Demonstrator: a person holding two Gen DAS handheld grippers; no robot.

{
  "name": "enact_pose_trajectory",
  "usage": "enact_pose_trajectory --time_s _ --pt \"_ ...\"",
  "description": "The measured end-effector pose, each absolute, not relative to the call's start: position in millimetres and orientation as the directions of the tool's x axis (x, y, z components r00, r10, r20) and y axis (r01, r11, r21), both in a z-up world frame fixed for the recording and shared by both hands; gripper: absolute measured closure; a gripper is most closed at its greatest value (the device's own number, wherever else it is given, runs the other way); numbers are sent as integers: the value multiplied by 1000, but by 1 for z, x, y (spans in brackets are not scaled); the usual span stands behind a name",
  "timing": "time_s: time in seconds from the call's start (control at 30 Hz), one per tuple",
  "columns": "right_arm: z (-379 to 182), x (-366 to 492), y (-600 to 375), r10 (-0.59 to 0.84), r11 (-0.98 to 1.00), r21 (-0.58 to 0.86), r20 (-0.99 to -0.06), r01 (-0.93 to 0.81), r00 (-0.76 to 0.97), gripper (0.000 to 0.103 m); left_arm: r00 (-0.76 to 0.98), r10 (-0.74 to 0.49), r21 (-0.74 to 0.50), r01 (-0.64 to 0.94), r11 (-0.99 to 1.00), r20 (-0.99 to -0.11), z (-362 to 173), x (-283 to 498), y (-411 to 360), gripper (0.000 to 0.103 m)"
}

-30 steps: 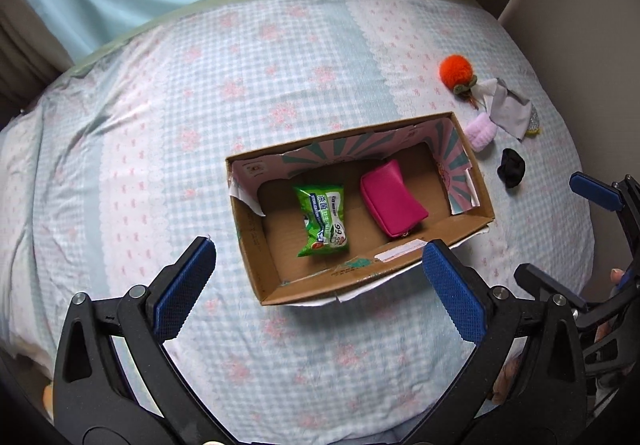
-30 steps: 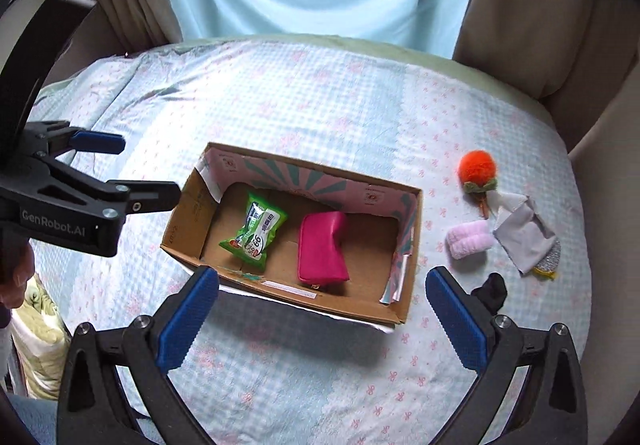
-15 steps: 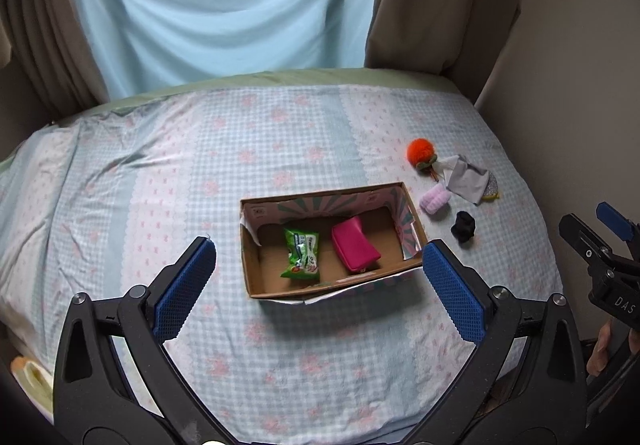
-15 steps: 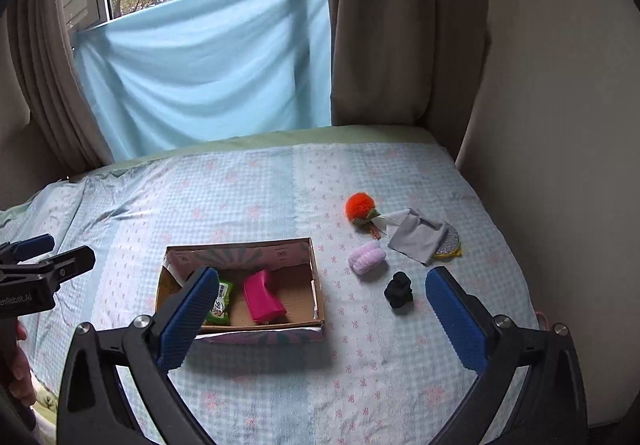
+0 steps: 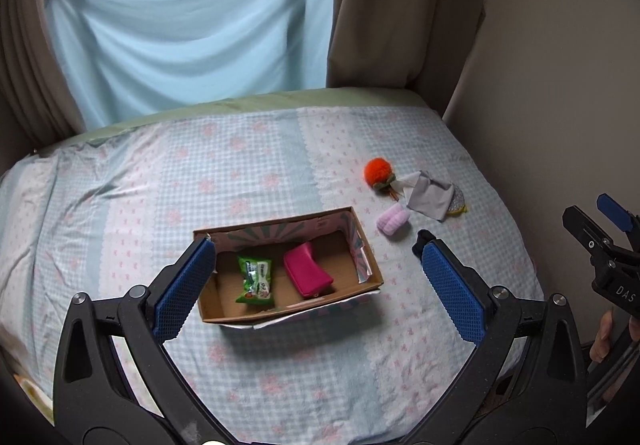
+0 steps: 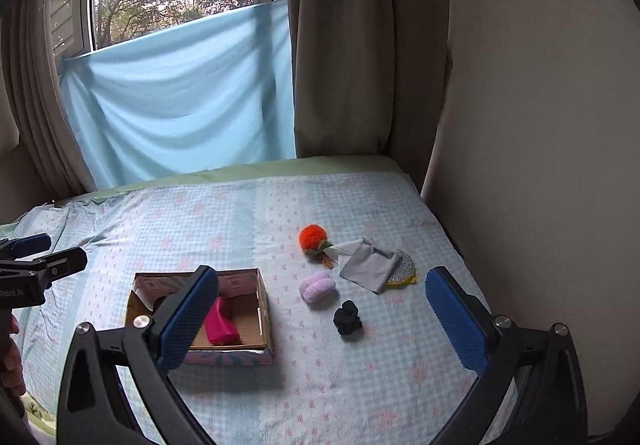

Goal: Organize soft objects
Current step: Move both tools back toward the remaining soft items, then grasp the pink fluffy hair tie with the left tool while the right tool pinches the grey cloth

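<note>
An open cardboard box (image 5: 366, 245) (image 6: 264, 309) sits on the bed and holds a green snack packet (image 5: 256, 281) and a pink pouch (image 5: 308, 275) (image 6: 220, 325). To its right lie an orange pom-pom (image 5: 377, 173) (image 6: 313, 237), a lilac fuzzy roll (image 5: 393, 219) (image 6: 318, 285), a grey cloth (image 5: 430, 195) (image 6: 370, 265) over a glittery round pad (image 6: 402, 271), and a black scrunchie (image 6: 347, 318). My left gripper (image 5: 318, 287) is open and empty, well above and in front of the box. My right gripper (image 6: 322, 319) is open and empty, high over the bed.
The bed has a light blue checked sheet (image 5: 200, 181). A blue cloth (image 6: 180, 97) and beige curtains (image 6: 340, 45) hang behind it. A wall (image 6: 540, 125) runs along the right side. The right gripper shows at the left view's right edge (image 5: 604, 245).
Both grippers have pulled back and up from the box, so the whole bed, the curtains and the window now show. The objects have not moved.
</note>
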State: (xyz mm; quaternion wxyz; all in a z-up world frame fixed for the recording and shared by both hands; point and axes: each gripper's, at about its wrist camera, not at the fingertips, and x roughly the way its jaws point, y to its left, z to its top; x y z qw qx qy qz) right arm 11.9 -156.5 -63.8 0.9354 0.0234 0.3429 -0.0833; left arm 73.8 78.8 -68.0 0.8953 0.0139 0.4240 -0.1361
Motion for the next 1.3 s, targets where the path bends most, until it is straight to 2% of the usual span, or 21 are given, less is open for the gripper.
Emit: enact_pose_trajectory --time_s 0.27,0.6,0.87,1.13,1.3 --pt "-90 44 -245 -55 998 -39 -654 38 754 0 614 -166 -105 134 985 -771 -87 86 -11 0" --pt "-151 108 -331 41 992 -58 -699 -114 714 0 578 -110 -151 -23 988 -808 -147 126 -110 0" --pt "-229 167 -366 88 969 -91 -745 -232 661 0 498 -87 -144 -77 987 -863 -240 177 -166 0" --pt "-324 219 -381 92 970 -70 -782 -235 616 0 453 -42 -112 -130 985 -891 -352 225 -183 0" --pt "-377 242 -379 85 979 -44 -805 -201 587 9 449 -32 -109 -147 983 -893 -404 247 -187 0"
